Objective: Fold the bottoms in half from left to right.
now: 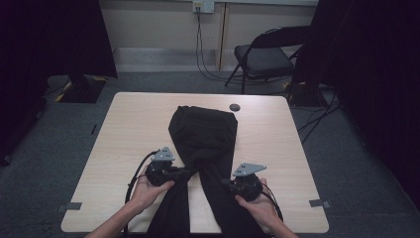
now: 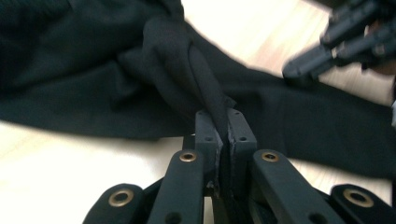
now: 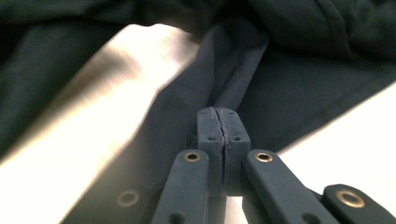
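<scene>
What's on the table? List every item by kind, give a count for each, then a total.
Black trousers: 1
Small dark round disc near the table's far edge: 1
Hand-held grippers: 2, the left gripper shut on a fold of the trousers, the right gripper shut on the other leg's cloth
Total: 4

Grey carpet floor [image 1: 346,148], folding chair [image 1: 262,57] by beige wall [image 1: 158,25].

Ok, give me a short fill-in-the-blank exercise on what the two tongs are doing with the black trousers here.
1. The left tongs are shut on a fold of the black ____.
2. The trousers lie on a light wooden ____.
3. The right tongs pinch the trouser leg on the person's ____ side.
4. Beyond the table stands a folding ____.

Missing words: trousers; table; right; chair
</scene>
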Demonstrator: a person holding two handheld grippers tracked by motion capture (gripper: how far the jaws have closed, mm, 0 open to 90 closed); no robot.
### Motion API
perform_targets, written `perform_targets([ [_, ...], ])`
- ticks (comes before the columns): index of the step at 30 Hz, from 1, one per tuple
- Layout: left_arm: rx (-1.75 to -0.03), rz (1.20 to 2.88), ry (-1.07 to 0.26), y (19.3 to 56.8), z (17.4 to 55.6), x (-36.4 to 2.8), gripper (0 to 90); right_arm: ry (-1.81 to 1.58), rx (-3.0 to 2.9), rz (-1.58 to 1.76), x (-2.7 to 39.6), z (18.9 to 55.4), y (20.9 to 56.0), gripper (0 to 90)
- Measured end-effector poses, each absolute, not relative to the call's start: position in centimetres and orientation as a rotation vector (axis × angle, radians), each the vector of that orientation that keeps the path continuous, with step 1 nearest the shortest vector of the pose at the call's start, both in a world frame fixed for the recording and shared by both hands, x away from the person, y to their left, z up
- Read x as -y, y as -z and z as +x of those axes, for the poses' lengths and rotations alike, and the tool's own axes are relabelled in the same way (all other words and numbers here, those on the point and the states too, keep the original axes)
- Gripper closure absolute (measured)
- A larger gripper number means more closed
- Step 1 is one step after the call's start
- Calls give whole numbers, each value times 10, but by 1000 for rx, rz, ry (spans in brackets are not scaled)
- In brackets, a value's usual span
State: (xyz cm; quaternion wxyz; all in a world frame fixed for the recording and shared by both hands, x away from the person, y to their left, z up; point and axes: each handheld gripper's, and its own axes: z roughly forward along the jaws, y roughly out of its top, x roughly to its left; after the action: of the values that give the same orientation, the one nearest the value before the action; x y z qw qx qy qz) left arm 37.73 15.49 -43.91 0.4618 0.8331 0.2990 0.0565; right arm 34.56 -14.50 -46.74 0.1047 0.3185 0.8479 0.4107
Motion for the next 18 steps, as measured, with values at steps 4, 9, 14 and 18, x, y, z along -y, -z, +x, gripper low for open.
perform_targets([
  [4, -728, 2012, -135, 426, 386, -156, 860, -1318, -2507, 894, 129, 342, 455, 889],
  [9, -728, 1959, -117, 408, 401, -153, 860, -1363, -2548, 838, 104, 341, 453, 890],
  [14, -723, 1931, -134, 387, 415, -152, 858, -1383, -2664, 741, 58, 336, 465, 875],
  [18, -738, 1894, -145, 376, 424, -157, 858, -1337, -2745, 693, 39, 335, 479, 808],
])
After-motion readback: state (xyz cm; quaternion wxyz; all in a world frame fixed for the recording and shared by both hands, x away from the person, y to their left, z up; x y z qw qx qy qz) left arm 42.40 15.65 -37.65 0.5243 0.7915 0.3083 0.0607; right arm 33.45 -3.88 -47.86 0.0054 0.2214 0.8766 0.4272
